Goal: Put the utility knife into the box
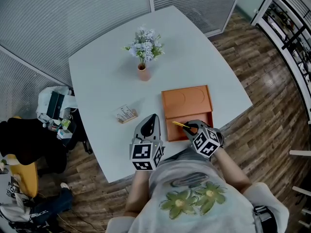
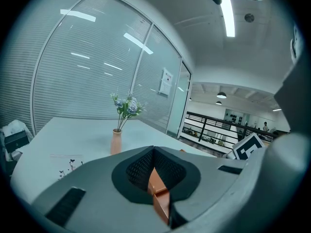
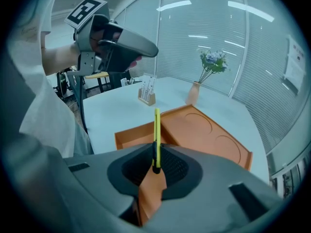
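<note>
An orange box [image 1: 190, 124] lies open on the white table [image 1: 107, 86], its lid [image 1: 187, 100] flat behind it. My right gripper [image 1: 187, 127] hovers at the box's near edge, shut on a slim yellow utility knife [image 1: 178, 124]. In the right gripper view the knife [image 3: 156, 130] sticks straight out from the jaws of the right gripper [image 3: 155, 152], over the box [image 3: 138, 136]. Just left of the box my left gripper [image 1: 152, 116] is shut with nothing in it. In the left gripper view, a strip of the orange box [image 2: 158, 191] shows below the tips of the left gripper [image 2: 154, 151].
A pink vase with pale flowers [image 1: 143, 71] stands at mid-table. A small card holder [image 1: 126, 114] sits left of the box. Bags and clutter [image 1: 56, 109] lie on a chair off the table's left edge. Glass walls stand behind, and a railing [image 1: 291, 28] to the right.
</note>
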